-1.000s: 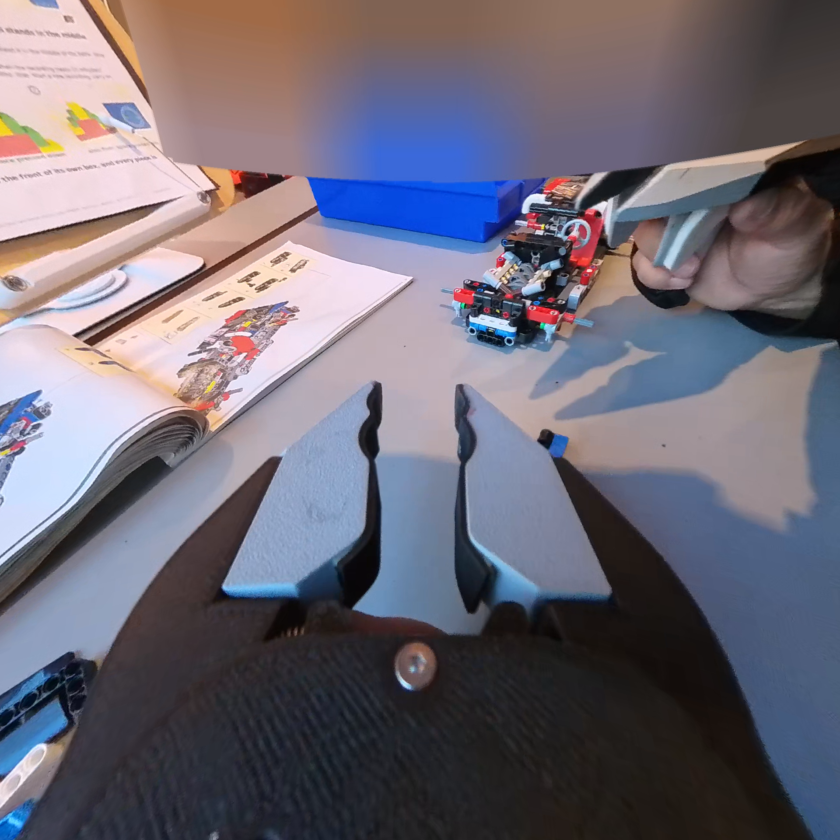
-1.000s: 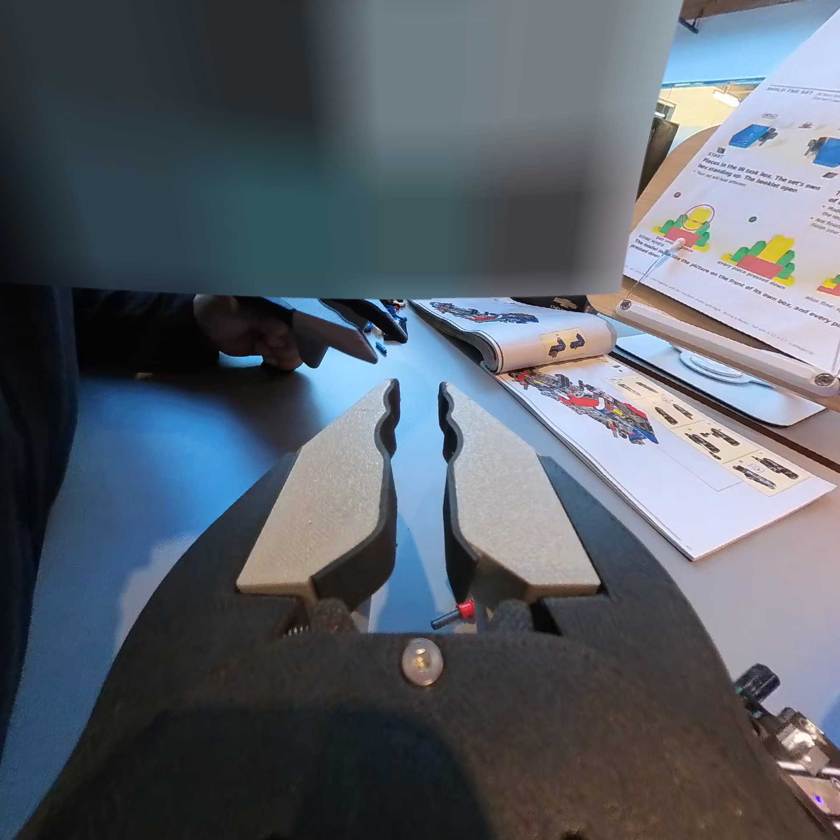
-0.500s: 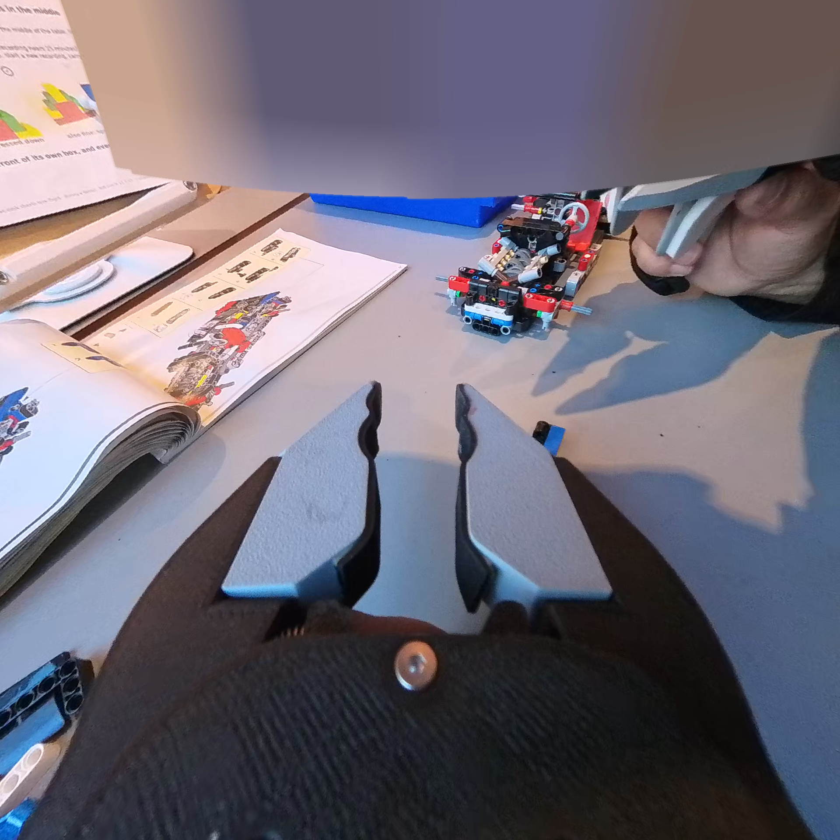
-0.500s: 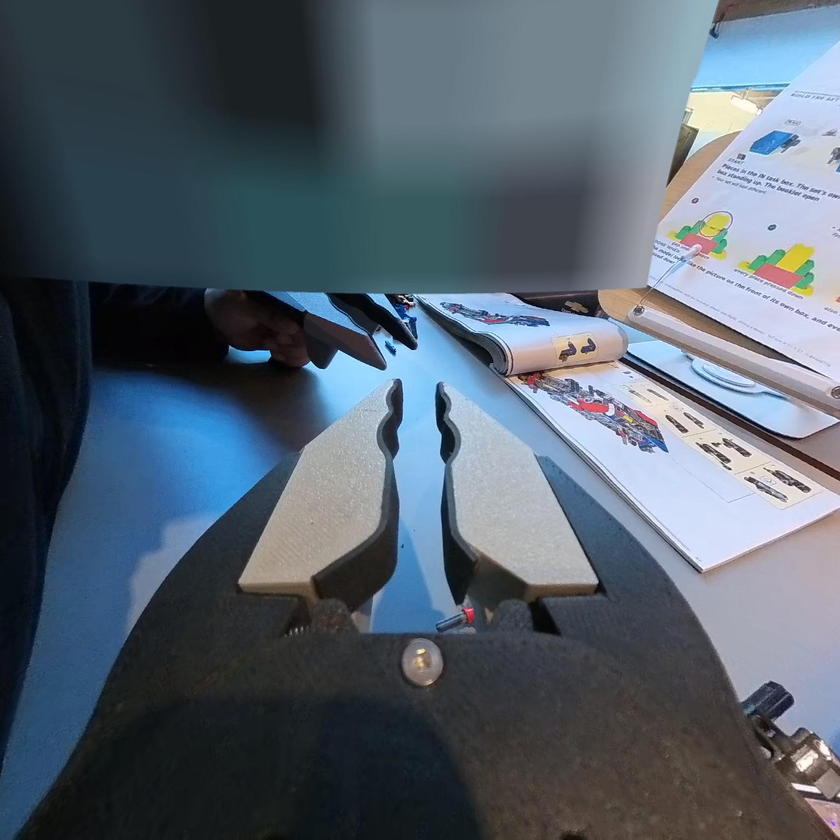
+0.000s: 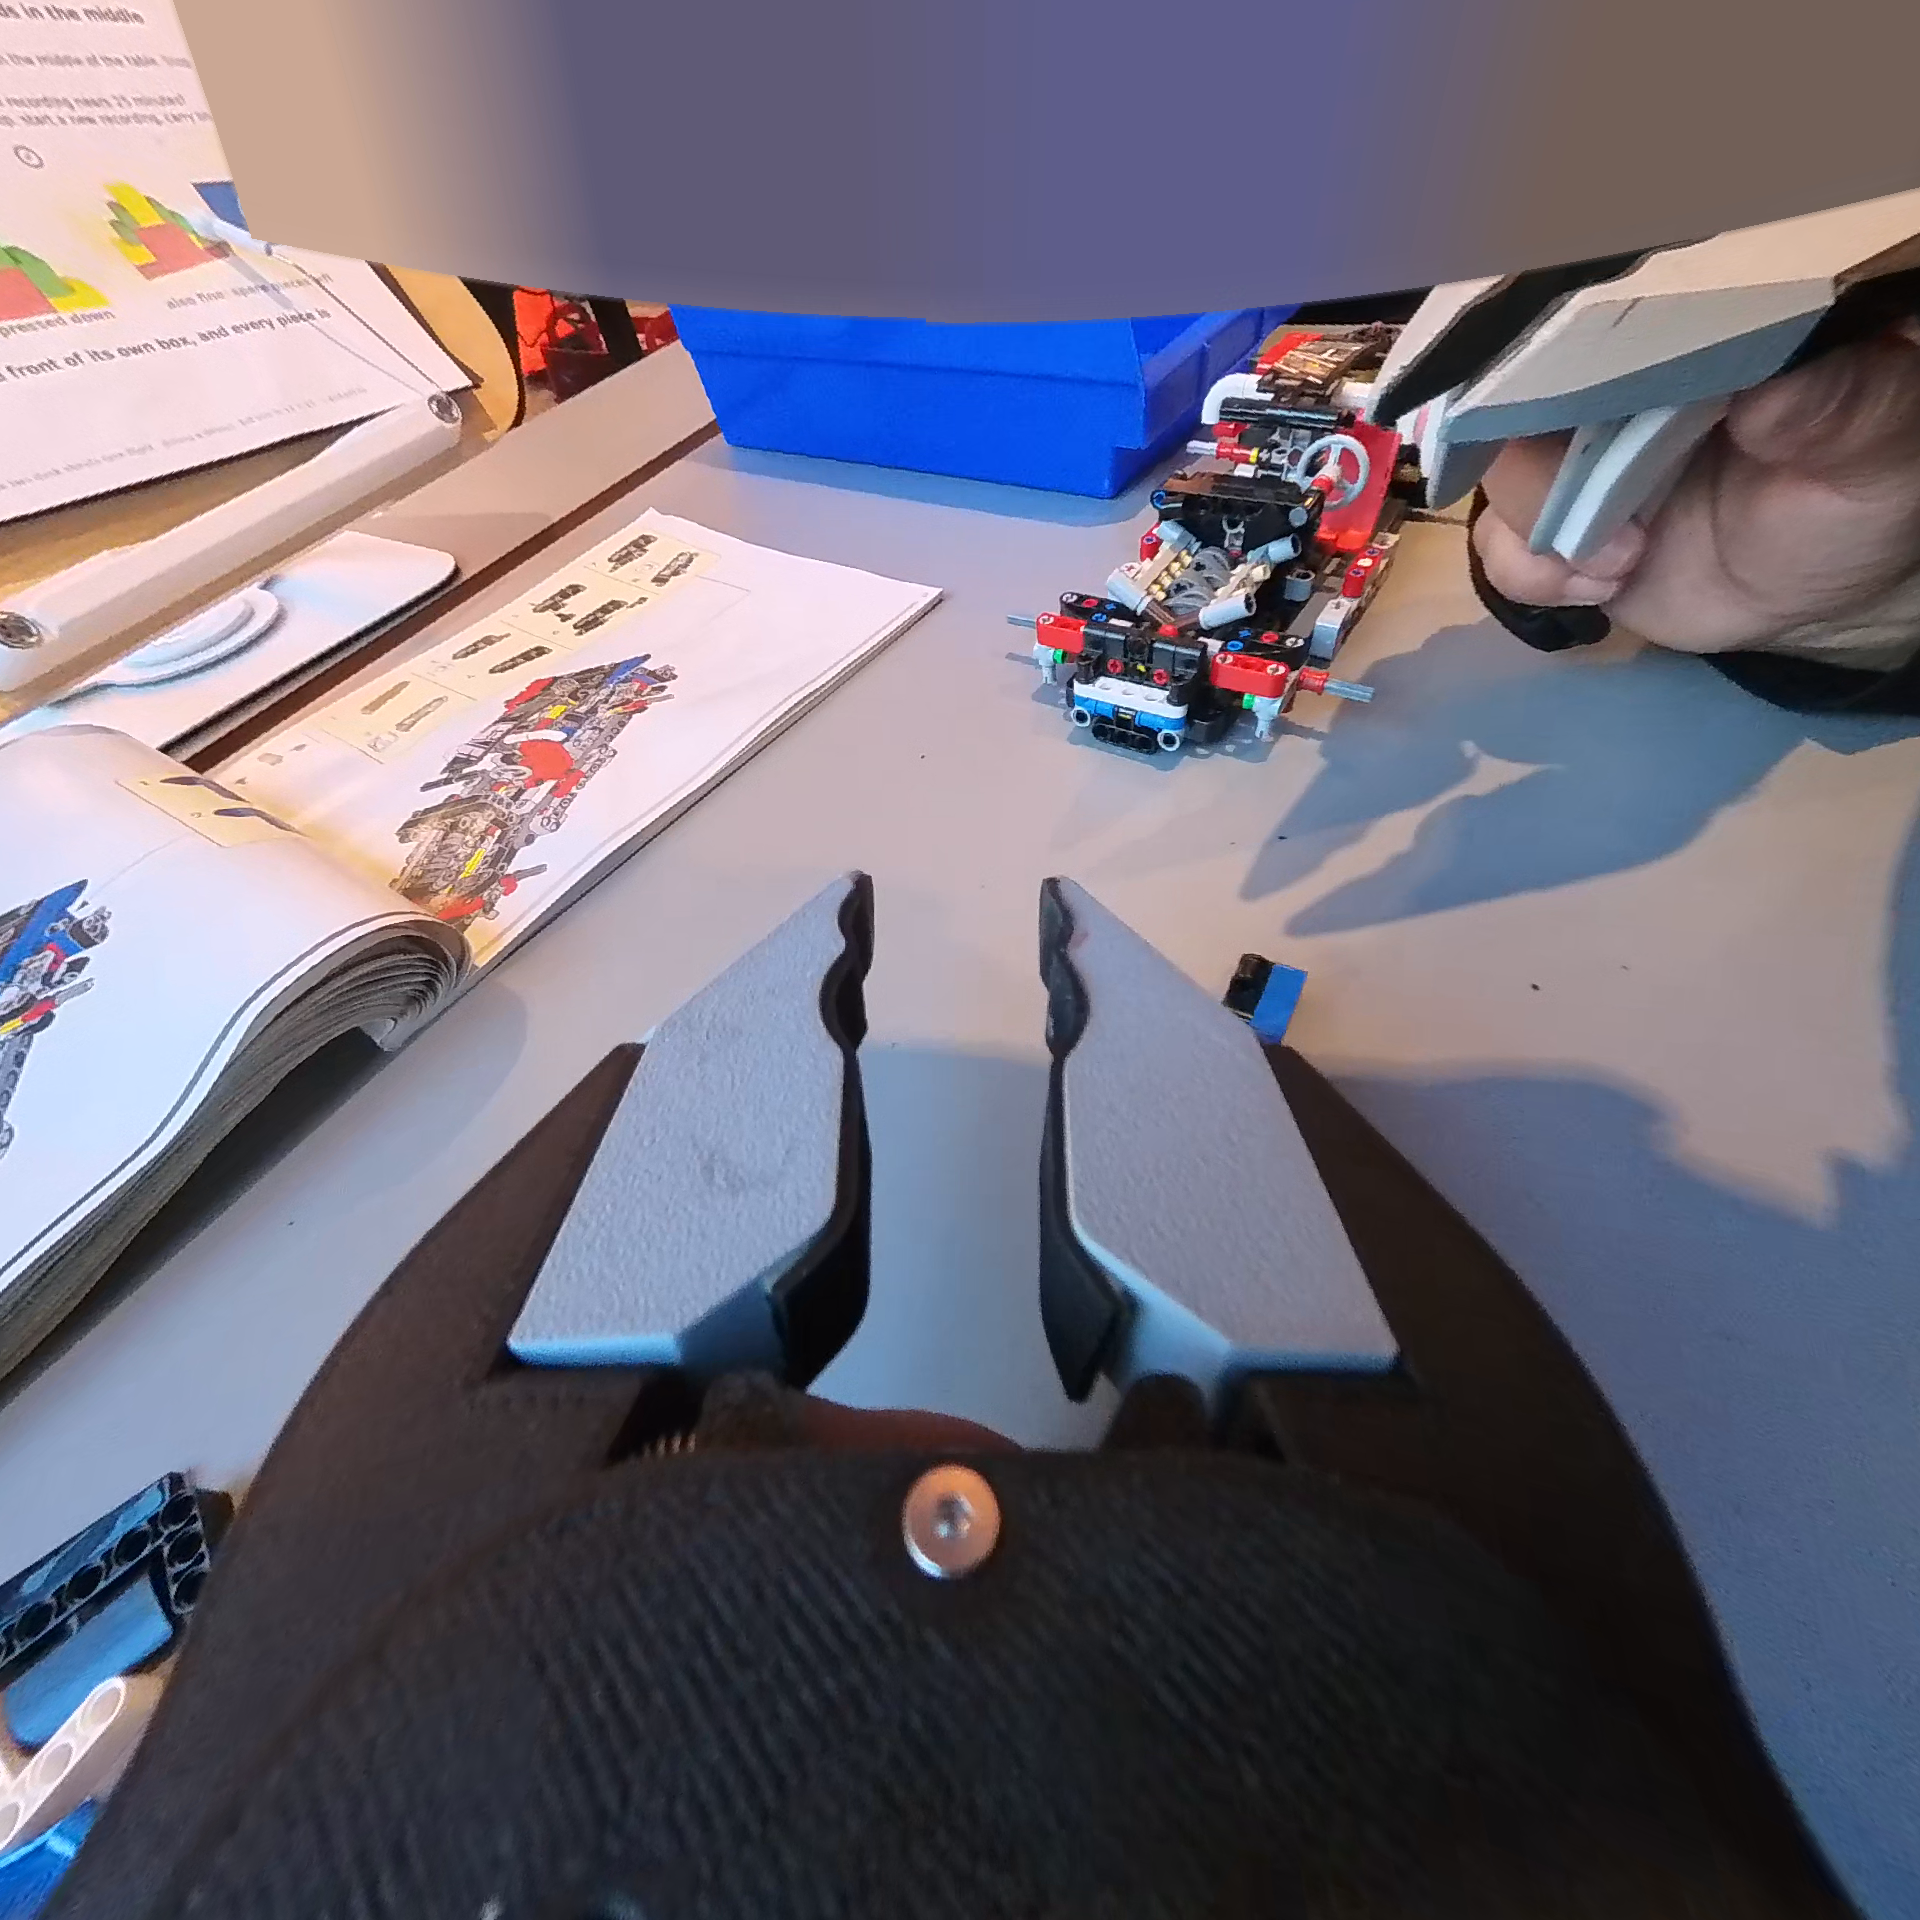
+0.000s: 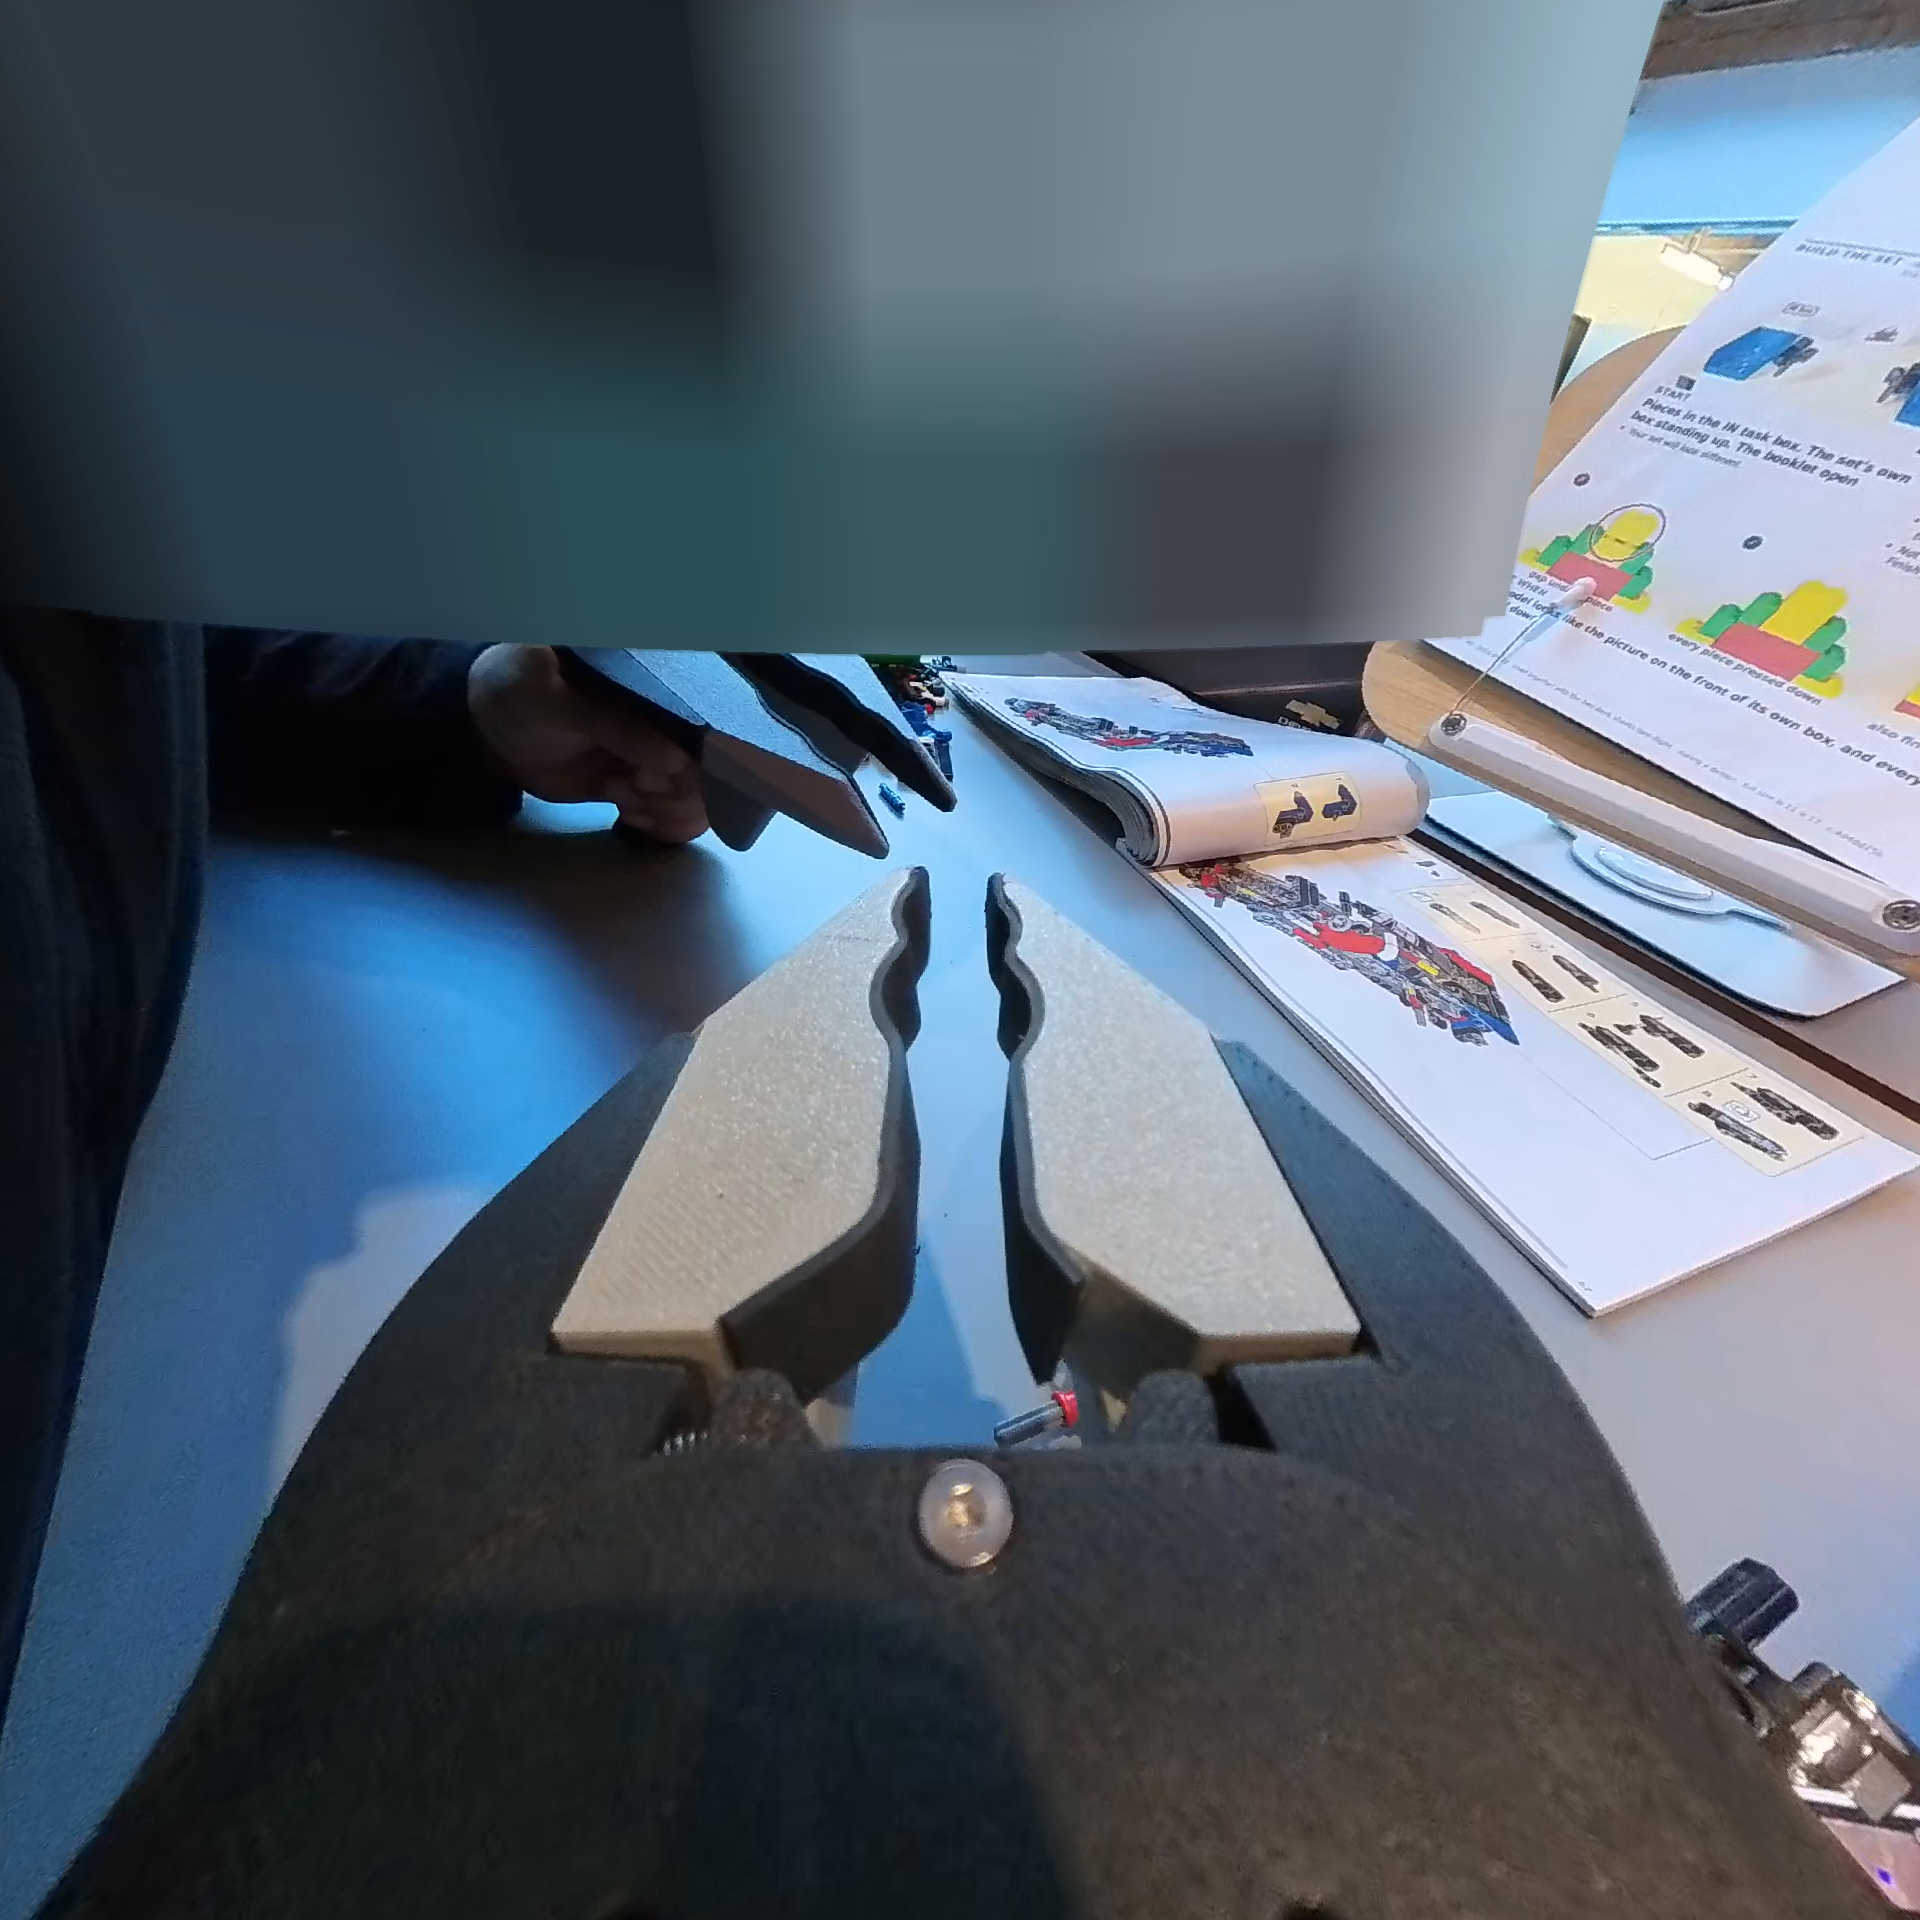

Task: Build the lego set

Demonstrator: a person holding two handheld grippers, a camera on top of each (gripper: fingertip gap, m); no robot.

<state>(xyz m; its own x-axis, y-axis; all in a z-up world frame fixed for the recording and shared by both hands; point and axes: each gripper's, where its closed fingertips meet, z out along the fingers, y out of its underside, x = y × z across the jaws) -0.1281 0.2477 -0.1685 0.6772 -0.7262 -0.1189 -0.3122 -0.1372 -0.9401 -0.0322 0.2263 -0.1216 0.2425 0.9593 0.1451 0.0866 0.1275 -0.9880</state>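
Observation:
The part-built Lego car chassis [image 5: 1216, 603], red, black and grey, stands on the grey table [image 5: 1039, 810] in front of the blue bin. My left gripper [image 5: 954, 914] is open and empty, low over the table. A small blue and black piece [image 5: 1262, 992] lies just right of its right finger. My right gripper [image 6: 956, 935] is empty, its jaws a narrow gap apart. In the left wrist view it [image 5: 1403, 416] hovers at the chassis's rear, held by a hand. The chassis's edge shows at bottom right of the right wrist view [image 6: 1818, 1714]. The left gripper [image 6: 914, 826] shows farther off there.
The open instruction booklet [image 5: 520, 748] lies left of the chassis and also shows in the right wrist view [image 6: 1455, 1039]. The blue bin [image 5: 956, 405] stands behind. A printed sheet on a stand [image 6: 1714, 520] is at the table's side. Loose blue pieces [image 5: 94, 1600] lie at near left.
My right gripper's jaws have narrowed a little. Both grippers have only drifted slightly; the chassis and the small blue piece have not moved.

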